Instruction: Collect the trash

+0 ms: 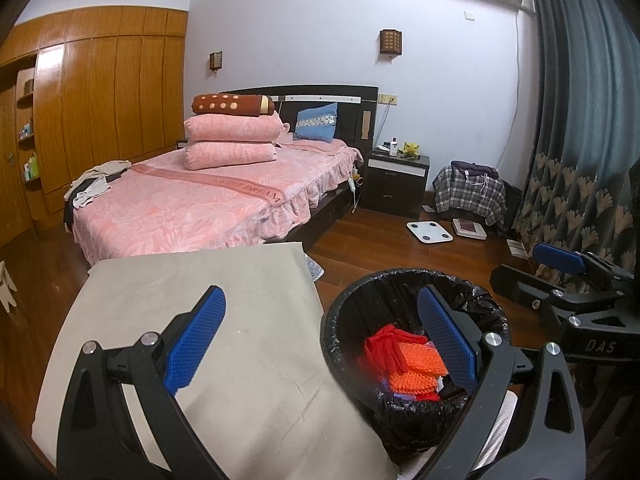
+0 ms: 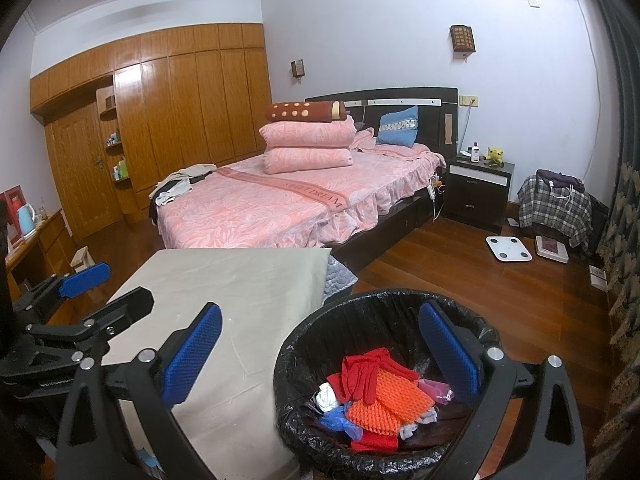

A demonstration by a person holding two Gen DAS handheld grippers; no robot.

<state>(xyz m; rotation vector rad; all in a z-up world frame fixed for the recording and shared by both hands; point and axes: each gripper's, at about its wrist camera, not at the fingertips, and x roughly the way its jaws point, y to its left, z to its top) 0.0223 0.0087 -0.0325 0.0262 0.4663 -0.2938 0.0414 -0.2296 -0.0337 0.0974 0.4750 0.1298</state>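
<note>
A black bin with a black liner stands beside a table under a grey cloth. It holds trash: orange foam net, red pieces, blue and white scraps. My left gripper is open and empty, one finger over the cloth, one over the bin. My right gripper is open and empty, likewise astride the bin's rim. Each gripper shows in the other's view, the right one and the left one.
A bed with pink bedding stands behind the table. A nightstand, two floor scales, a plaid-covered seat and a curtain are at right. A wooden wardrobe is at left.
</note>
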